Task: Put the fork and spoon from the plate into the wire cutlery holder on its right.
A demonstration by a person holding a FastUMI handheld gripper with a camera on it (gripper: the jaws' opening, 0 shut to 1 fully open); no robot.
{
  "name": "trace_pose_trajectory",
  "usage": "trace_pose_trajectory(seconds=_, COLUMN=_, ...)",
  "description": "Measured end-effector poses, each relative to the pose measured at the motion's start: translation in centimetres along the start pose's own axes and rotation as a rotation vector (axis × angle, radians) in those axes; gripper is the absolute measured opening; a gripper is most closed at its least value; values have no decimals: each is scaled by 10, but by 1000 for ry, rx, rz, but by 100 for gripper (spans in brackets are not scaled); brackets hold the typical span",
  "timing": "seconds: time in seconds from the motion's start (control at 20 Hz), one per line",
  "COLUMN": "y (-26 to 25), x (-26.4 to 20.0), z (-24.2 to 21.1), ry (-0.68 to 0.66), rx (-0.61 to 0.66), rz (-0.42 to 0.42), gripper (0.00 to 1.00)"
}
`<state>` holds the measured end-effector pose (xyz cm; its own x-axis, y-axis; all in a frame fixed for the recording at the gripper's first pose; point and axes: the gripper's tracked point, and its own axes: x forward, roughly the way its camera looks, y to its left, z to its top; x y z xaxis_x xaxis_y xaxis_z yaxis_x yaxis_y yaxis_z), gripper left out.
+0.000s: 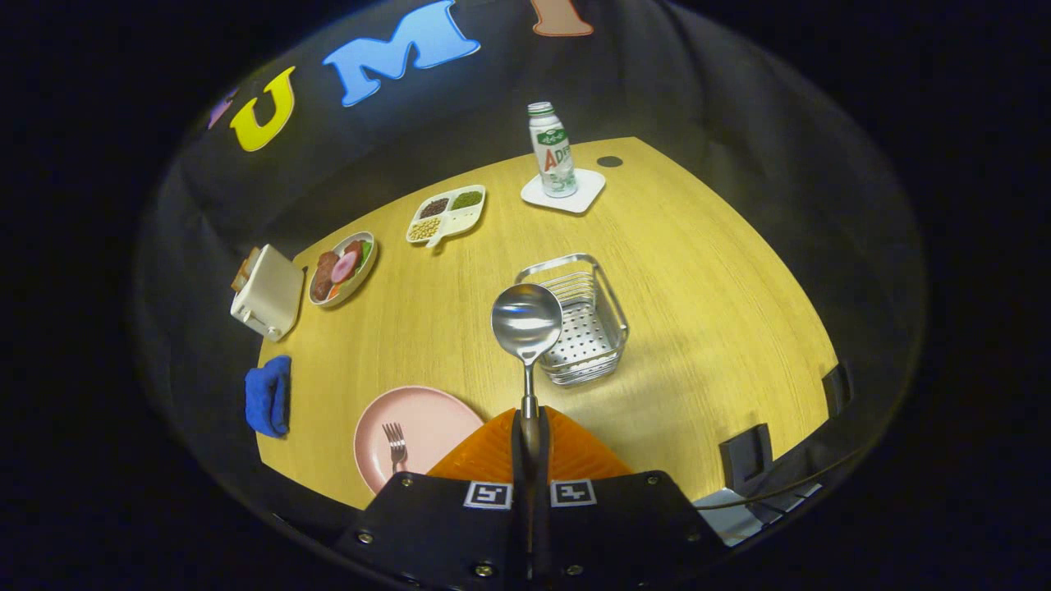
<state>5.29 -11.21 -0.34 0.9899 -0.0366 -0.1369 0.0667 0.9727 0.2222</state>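
Note:
My gripper [530, 427] is shut on the handle of a metal spoon [526, 320], which sticks out ahead of the fingers with its bowl raised above the table. The spoon's bowl overlaps the near left corner of the wire cutlery holder [603, 316], a metal basket with a perforated floor standing just beyond the fingers and slightly right. A pink plate [427, 427] lies left of the fingers near the table's front edge. On it rests a metal fork [396, 445], tines pointing away; part of the plate is hidden behind my fingers.
A blue cloth [268, 396] lies left of the plate. Further back stand a white toaster [267, 292], a bowl of food [342, 268], a divided snack dish [446, 215] and a bottle [552, 151] on a white coaster [585, 197]. Black brackets [745, 453] sit at the table's right front edge.

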Motion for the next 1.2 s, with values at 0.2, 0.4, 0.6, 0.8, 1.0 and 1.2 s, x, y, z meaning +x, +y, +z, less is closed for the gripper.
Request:
trace_pose_trajectory(seconds=0.2, y=-17, x=4, z=11, ry=87, rx=29, rz=8, gripper=3)
trace_pose_trajectory(seconds=0.4, y=-23, x=13, z=20, ry=177, rx=25, rz=14, gripper=3)
trace_pose_trajectory(seconds=0.6, y=-29, x=25, z=16, ry=244, rx=22, rz=7, gripper=3)
trace_pose_trajectory(seconds=0.8, y=-31, x=31, z=15, ry=264, rx=7, rz=3, gripper=5)
trace_pose_trajectory(seconds=1.0, y=-27, x=27, z=32, ry=226, rx=33, rz=21, gripper=15)
trace_pose_trajectory(seconds=1.2, y=-26, x=13, z=42, ry=198, rx=37, rz=33, gripper=20)
